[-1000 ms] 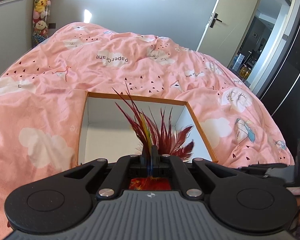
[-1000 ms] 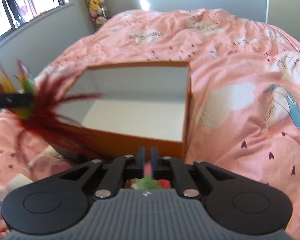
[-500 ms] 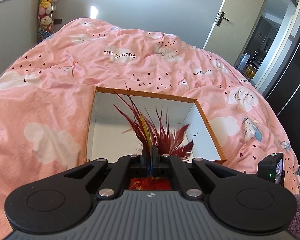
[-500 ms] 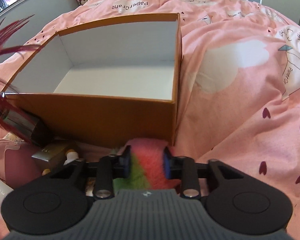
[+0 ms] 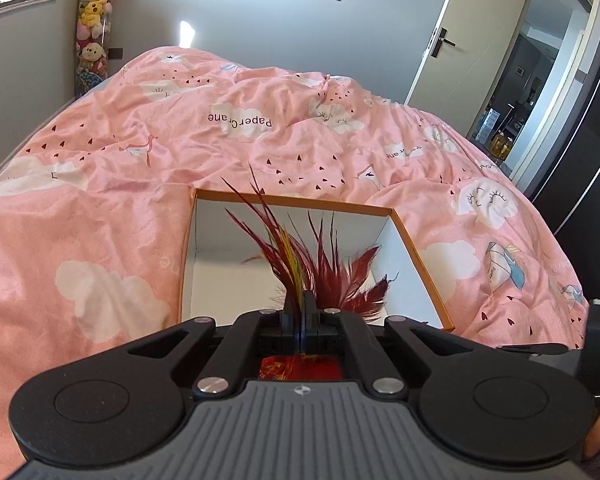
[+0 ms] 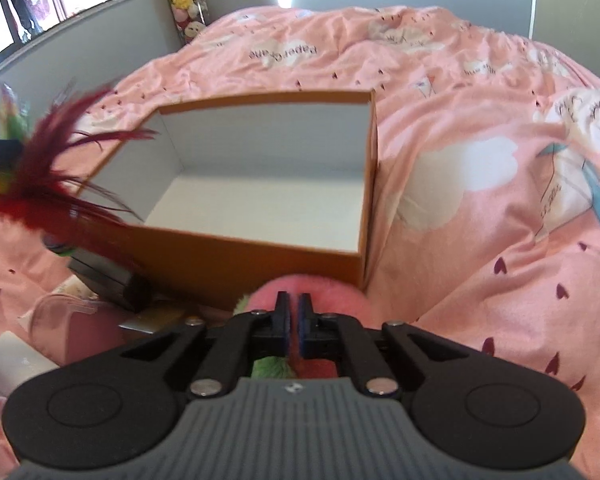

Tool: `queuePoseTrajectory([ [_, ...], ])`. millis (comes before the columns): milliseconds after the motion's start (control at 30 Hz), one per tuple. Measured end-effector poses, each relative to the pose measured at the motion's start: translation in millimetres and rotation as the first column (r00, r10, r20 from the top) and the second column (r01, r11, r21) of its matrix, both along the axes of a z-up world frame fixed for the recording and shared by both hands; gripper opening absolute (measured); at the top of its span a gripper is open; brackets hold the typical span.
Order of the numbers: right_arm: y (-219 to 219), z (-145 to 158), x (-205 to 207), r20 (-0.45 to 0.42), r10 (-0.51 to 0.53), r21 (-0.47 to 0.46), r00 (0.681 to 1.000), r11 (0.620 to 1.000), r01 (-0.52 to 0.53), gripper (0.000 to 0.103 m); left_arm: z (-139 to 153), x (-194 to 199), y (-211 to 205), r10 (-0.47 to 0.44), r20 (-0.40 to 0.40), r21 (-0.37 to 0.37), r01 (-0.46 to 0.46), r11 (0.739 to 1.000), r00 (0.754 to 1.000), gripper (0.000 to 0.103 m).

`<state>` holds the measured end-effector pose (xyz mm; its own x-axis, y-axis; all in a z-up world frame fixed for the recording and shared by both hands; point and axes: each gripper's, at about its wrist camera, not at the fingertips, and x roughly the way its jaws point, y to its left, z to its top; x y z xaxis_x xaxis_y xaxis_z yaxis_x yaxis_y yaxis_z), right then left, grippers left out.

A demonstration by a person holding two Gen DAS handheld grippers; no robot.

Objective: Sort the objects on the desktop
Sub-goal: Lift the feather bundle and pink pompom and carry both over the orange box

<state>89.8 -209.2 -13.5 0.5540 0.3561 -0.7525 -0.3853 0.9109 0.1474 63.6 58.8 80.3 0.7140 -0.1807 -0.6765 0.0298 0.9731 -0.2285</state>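
Note:
An orange cardboard box [image 6: 240,264] with a white inside stands open on the pink bedspread, and nothing shows inside it. My left gripper [image 5: 300,304] is shut on a dark red feather toy [image 5: 324,268] with yellow and green strands, held over the box's near left side. From the right wrist those feathers [image 6: 48,184] stick out at the left. My right gripper [image 6: 293,308] hangs just in front of the box's near wall. Its jaws are closing to a narrow slit, pinching a fluffy pink and green ball [image 6: 332,292].
Left of the box lie a dark flat case [image 6: 108,280], a pink pouch [image 6: 76,328] and a white item [image 6: 8,360]. A column of plush toys [image 5: 92,28] stands in the far corner. A door [image 5: 472,40] is at the right. The bedspread [image 6: 500,240] spreads right.
My right gripper dipped low with its jaws spread round the fluffy ball, then squeezed shut on it and rose. The left gripper kept the feathers and stayed over the box.

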Motion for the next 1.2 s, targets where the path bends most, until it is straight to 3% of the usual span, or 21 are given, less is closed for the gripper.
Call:
queuePoseTrajectory([
  [333, 8.3, 66.4, 1.6, 0.094, 0.079, 0.066, 0.992, 0.994, -0.085, 0.003, 15.7, 7.8, 5.1, -0.006, 0.038, 0.033, 0.005, 0.999, 0.999, 0.001],
  [700, 49.1, 108.9, 36.8, 0.187, 0.150, 0.061, 0.971, 0.985, -0.164, 0.003, 27.8, 43.1, 21.5, 0.020, 0.076, 0.028, -0.022, 0.999, 0.997, 0.000],
  [933, 84.2, 94.2, 84.2, 0.139, 0.166, 0.055, 0.976, 0.983, -0.175, 0.003, -1.7, 82.5, 30.8, 0.039, 0.015, 0.005, -0.039, 0.999, 0.999, 0.000],
  [1200, 118.8, 47.7, 134.8, 0.043, 0.164, 0.036, 0.986, 0.986, -0.165, 0.003, -50.6, 132.6, 39.9, 0.073, -0.083, -0.014, -0.074, 0.997, 0.994, 0.000],
])
